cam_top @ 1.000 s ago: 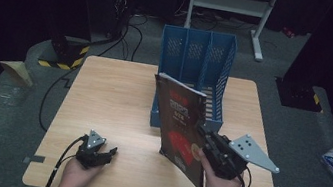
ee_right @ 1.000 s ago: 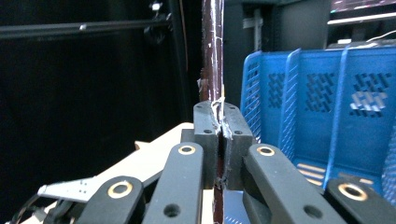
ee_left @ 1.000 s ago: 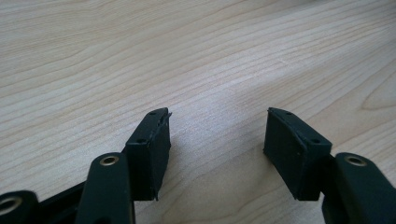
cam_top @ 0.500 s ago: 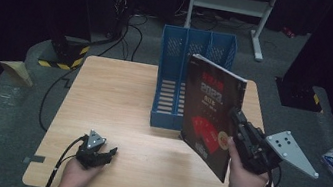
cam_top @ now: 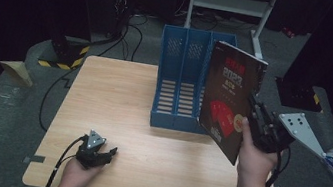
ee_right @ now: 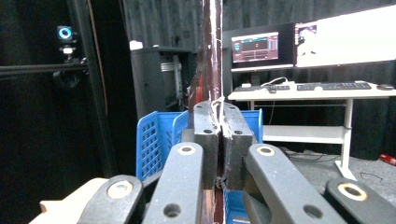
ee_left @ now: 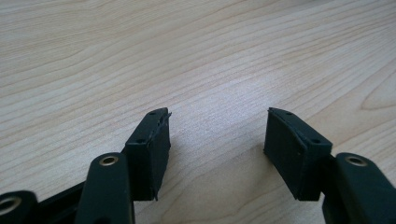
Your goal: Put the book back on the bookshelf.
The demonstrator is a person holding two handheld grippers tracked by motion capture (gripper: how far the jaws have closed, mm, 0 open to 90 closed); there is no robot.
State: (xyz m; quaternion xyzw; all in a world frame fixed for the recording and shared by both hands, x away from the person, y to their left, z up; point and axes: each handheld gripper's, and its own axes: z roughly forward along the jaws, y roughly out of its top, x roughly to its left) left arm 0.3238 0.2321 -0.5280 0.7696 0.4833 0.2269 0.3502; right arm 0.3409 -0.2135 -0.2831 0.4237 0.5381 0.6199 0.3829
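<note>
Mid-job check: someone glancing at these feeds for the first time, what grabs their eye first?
The dark book with red cover art, held upright in the air by the right gripper beside the right end of the blue file rack. The rack stands at the table's far edge. The left gripper rests open at the near left.

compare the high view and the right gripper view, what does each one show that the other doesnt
The high view alone takes in the wooden table from above, the left gripper resting open on it near the front edge, and the book's dark cover with red print, held upright to the right of the file holder.

The right gripper view alone shows the jaws pressed shut on the book's edge, plus a desk with monitors and keyboards behind.

Both show the right gripper, the book and the blue file holder.
</note>
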